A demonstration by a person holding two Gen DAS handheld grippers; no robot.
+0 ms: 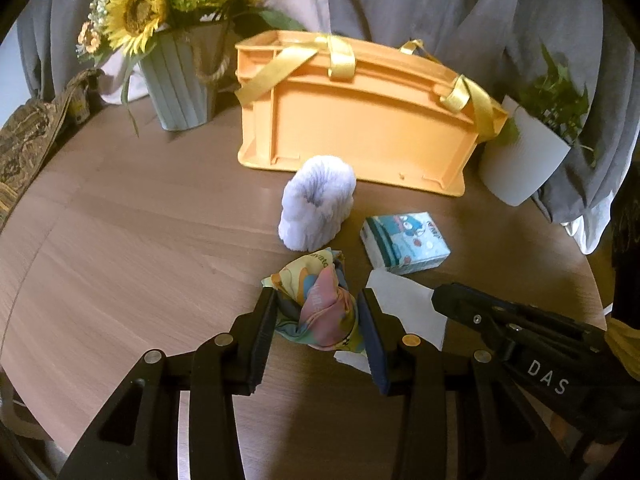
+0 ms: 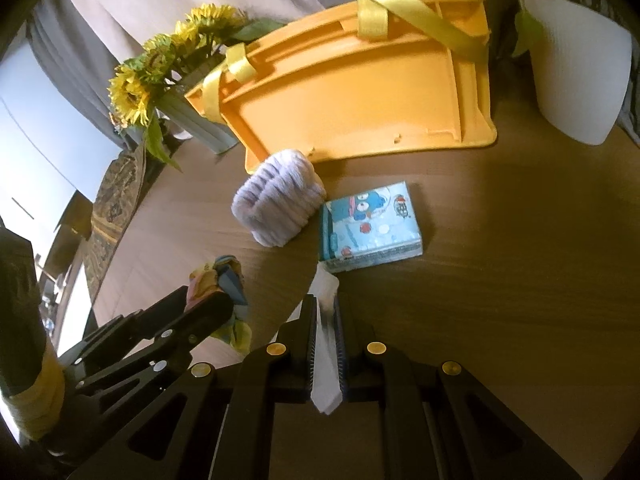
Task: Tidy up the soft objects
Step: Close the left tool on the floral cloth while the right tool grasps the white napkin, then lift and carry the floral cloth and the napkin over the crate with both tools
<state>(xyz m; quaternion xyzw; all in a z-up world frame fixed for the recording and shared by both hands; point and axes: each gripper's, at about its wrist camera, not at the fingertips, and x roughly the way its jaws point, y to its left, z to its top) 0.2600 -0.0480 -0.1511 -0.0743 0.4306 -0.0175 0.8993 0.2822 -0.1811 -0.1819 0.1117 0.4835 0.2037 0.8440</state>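
The left tool (image 1: 318,320) grips the colourful cloth bundle (image 1: 320,312) between nearly closed fingers. The right tool (image 2: 325,344) pinches a white tissue (image 2: 326,380). Ahead stand the fluffy white item (image 1: 316,204) and tissue pack (image 1: 404,242); beyond, the orange basket (image 1: 360,120). Lift each clear of the tabletop (image 1: 140,240) before carrying.

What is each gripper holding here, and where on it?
Left gripper clamps the bunched colourful cloth across its middle. Right gripper pinches a white tissue sheet along its length.
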